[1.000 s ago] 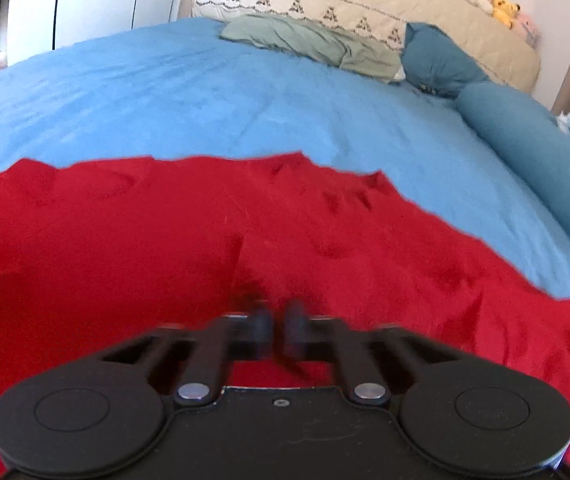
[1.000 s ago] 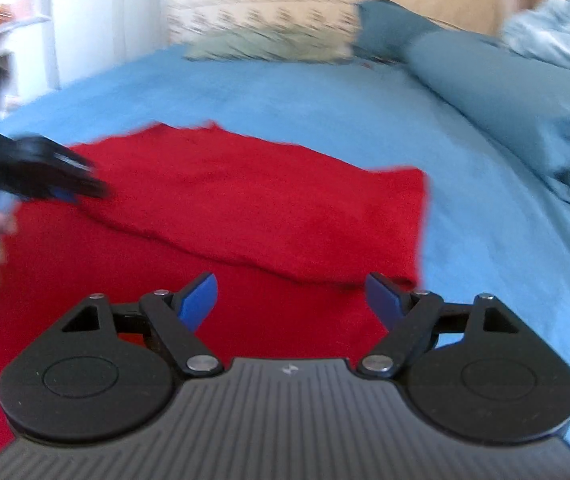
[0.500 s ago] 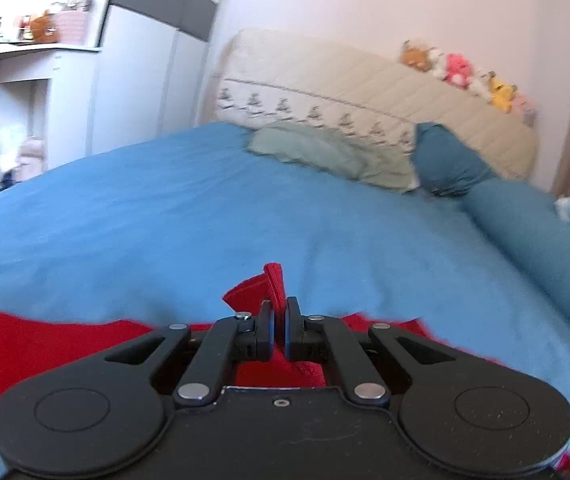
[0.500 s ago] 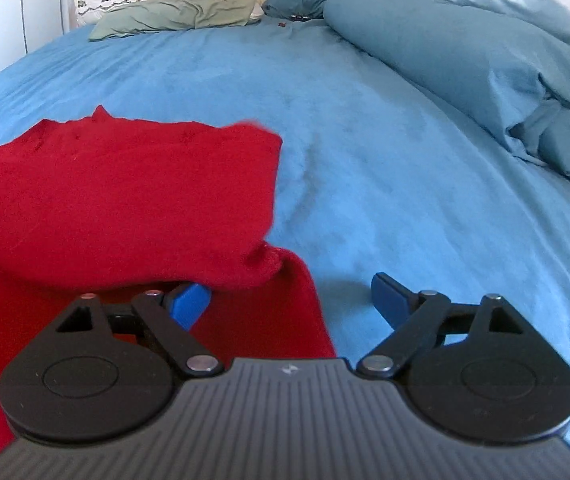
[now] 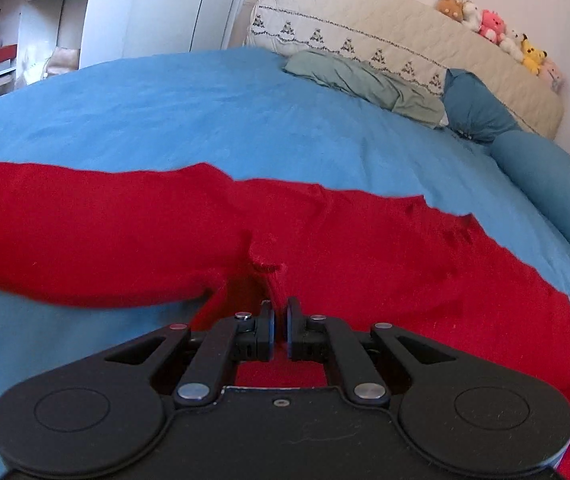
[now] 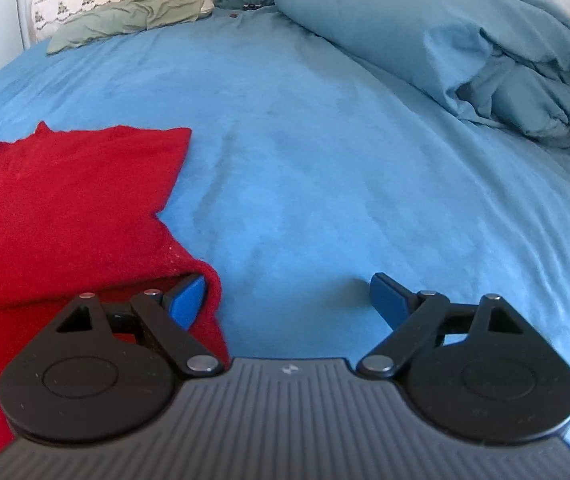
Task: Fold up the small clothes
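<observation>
The left gripper (image 5: 279, 322) pinches the red garment (image 5: 365, 252) on the blue bed (image 5: 205, 112), mid-fold. The right gripper (image 6: 289, 300) is spread, holding nothing; next it probably should take the near edge.

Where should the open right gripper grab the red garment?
Take the red garment at its doubled corner beside the right gripper, coming in low from the bare side of the blue bedsheet. There the folded layer lifts slightly off the layer beneath, so one finger already sits at that lip.
</observation>
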Tool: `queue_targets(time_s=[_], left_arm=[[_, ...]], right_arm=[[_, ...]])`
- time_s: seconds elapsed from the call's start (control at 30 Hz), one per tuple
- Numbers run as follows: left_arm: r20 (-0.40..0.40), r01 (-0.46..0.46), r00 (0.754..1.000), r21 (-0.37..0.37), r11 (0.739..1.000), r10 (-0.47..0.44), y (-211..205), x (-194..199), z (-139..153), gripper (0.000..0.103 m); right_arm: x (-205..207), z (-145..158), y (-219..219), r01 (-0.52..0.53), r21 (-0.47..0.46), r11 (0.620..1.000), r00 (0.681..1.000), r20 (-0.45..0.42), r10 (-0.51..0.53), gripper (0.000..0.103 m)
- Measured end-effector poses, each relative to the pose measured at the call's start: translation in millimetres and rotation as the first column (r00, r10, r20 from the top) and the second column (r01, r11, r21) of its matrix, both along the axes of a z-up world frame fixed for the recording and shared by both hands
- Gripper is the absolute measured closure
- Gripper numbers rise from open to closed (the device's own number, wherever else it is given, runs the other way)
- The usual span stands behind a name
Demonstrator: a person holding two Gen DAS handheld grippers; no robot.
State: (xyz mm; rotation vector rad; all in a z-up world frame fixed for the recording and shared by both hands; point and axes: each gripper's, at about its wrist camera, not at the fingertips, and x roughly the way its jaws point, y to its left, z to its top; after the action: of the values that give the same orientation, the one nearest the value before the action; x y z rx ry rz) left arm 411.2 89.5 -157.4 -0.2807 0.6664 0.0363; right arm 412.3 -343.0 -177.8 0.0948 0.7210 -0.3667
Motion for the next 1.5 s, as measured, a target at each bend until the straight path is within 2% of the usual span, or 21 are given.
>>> queue_targets(time_s=[0.07, 0.17, 0.23, 0.27, 0.4, 0.53, 0.6, 0.67, 0.73, 0.8, 0.87, 0.93, 1.0, 1.07, 1.13, 1.27, 1.37, 1.5], left_arm=[[-0.011, -0.006, 1.000, 0.011, 1.000, 0.006, 5, -5, 1, 0.091], [-0.035, -0.023, 0.999, 0.072, 0.997, 0.026, 10, -16, 9, 0.084], [-0.028, -0.030, 0.999, 0.118, 0.993, 0.034, 14, -26, 17, 0.071], [-0.011, -0.025, 1.000, 0.123, 0.992, 0.027, 16, -30, 22, 0.060], [0.026, 0.013, 1.000, 0.110, 0.994, -0.016, 8, -20, 36, 0.059], [0.007, 0.114, 0.993, 0.063, 0.991, -0.115, -25, 15, 31, 0.059], [-0.023, 0.155, 0.988, 0.024, 0.988, -0.154, -37, 34, 20, 0.057], [-0.061, 0.152, 0.987, 0.011, 0.988, -0.151, -44, 50, 5, 0.057], [-0.063, 0.148, 0.987, 0.034, 0.988, -0.145, -44, 59, -4, 0.056], [-0.062, 0.154, 0.986, 0.044, 0.987, -0.152, -42, 61, -7, 0.056], [-0.067, 0.130, 0.989, -0.015, 0.991, -0.131, -35, 61, -6, 0.055], [-0.067, 0.094, 0.993, -0.065, 0.993, -0.098, -30, 58, 4, 0.053], [-0.039, 0.085, 0.995, -0.033, 0.996, -0.086, -32, 52, 13, 0.033], [-0.027, 0.098, 0.995, 0.021, 0.995, -0.098, -37, 49, 15, 0.032], [-0.069, 0.123, 0.990, 0.032, 0.992, -0.120, -40, 54, 9, 0.032], [-0.084, 0.140, 0.987, 0.048, 0.989, -0.136, -40, 57, -1, 0.032], [-0.088, 0.161, 0.984, 0.068, 0.985, -0.154, -42, 57, -2, 0.032], [-0.087, 0.160, 0.984, 0.082, 0.984, -0.153, -40, 51, 6, 0.032]], right_arm=[[-4, -1, -4, 0.005, 0.017, 1.000, 1.000, -0.004, -0.005, 0.001], [-11, 1, 2, -0.028, -0.026, 0.999, 0.999, -0.022, 0.027, 0.000], [-17, 10, 11, -0.078, -0.058, 0.995, 0.997, -0.014, 0.078, 0.000], [-22, 16, 17, -0.117, -0.069, 0.991, 0.993, 0.009, 0.118, 0.000], [-20, 35, 47, -0.290, -0.014, 0.957, 0.952, 0.092, 0.290, 0.000], [12, 26, 74, -0.368, 0.129, 0.921, 0.925, 0.147, 0.349, 0.000], [26, 12, 78, -0.343, 0.152, 0.927, 0.937, 0.121, 0.326, 0.000], [34, -4, 68, -0.273, 0.149, 0.950, 0.962, 0.069, 0.265, 0.001], [26, -8, 60, -0.309, 0.141, 0.941, 0.950, 0.101, 0.297, 0.003], [22, -6, 64, -0.342, 0.094, 0.935, 0.939, 0.078, 0.336, 0.003], [23, -1, 67, -0.347, 0.084, 0.934, 0.937, 0.070, 0.342, 0.003], [23, 9, 72, -0.358, 0.087, 0.930, 0.930, 0.123, 0.347, 0.002], [35, 22, 79, -0.373, 0.079, 0.924, 0.917, 0.182, 0.355, 0.000], [61, 26, 85, -0.379, 0.090, 0.921, 0.914, 0.190, 0.358, 0.000], [92, 21, 89, -0.375, 0.137, 0.917, 0.920, 0.173, 0.351, 0.000], [134, -3, 75, -0.253, 0.136, 0.958, 0.966, 0.087, 0.243, 0.000], [141, -5, 64, -0.219, 0.111, 0.969, 0.974, 0.086, 0.210, 0.000], [132, 11, 69, -0.252, 0.079, 0.965, 0.965, 0.095, 0.244, 0.000]])
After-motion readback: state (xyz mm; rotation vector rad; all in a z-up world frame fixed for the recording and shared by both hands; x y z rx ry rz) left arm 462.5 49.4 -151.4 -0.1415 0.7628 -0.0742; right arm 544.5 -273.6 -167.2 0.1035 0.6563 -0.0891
